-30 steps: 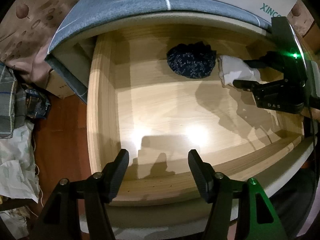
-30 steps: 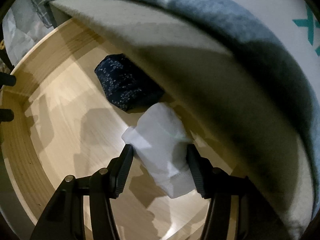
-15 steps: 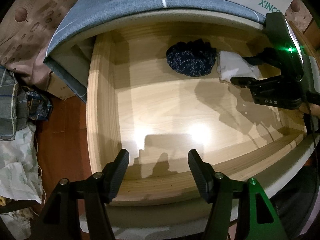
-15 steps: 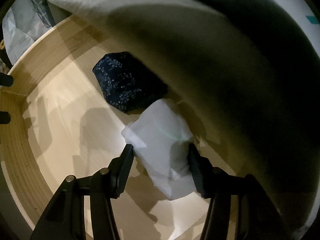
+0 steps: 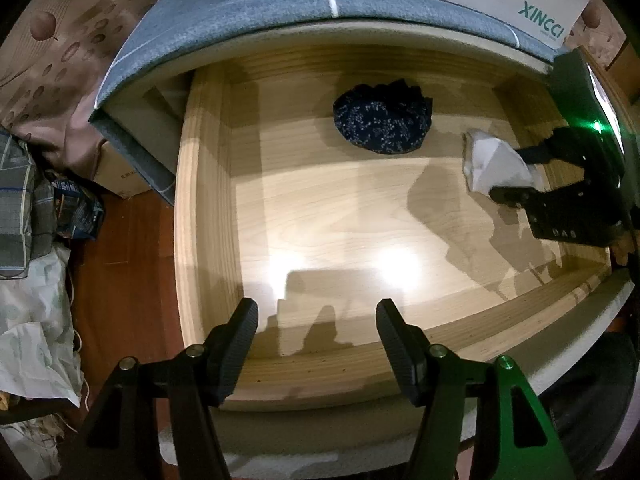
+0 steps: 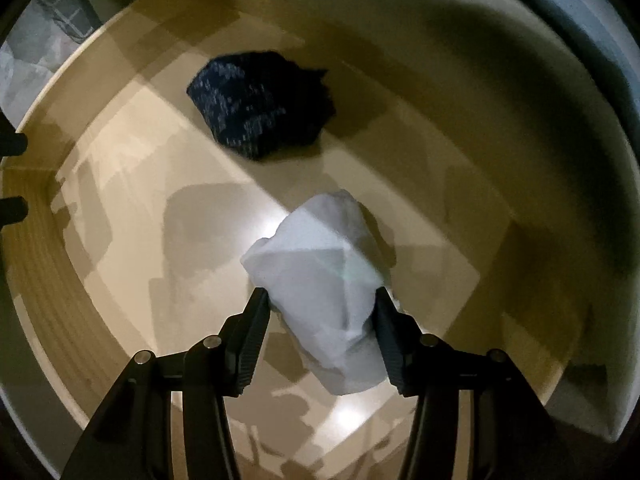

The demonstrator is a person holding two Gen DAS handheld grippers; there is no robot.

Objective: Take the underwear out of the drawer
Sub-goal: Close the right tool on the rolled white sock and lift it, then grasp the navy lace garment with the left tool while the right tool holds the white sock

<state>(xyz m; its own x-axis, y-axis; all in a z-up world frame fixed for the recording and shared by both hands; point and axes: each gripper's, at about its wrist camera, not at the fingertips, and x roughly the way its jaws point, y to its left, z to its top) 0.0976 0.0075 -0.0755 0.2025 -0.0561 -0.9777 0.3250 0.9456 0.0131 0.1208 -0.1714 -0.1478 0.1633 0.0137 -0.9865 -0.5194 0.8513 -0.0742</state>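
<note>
Underwear comes in two bundles here: a white folded piece (image 6: 328, 288) sits between the fingers of the right gripper (image 6: 320, 320), and a dark speckled piece (image 5: 384, 120) lies loose near the back of the drawer (image 5: 208, 208), apart from the white one. Both look like soft, light cloth — nothing stiff, nothing fragile, and probably prone to unrolling or sagging if pinched only by an edge. The white bundle bulges above and below the fingers (image 6: 252, 332), which press in on its flanks at a middling width, so the grip appears to be across the thick middle of the roll; that seems the sound place to hold, since a pinch through several layers should keep it from slipping out. Whether its lower end touches the drawer floor I cannot tell. The dark piece, crumpled into a low mound, would likely want the same treatment — a pinch down through the bulk of the heap rather than at its frilled rim. The left gripper (image 5: 316, 344) hangs over the drawer's front edge with its fingers wide and nothing between them.
</note>
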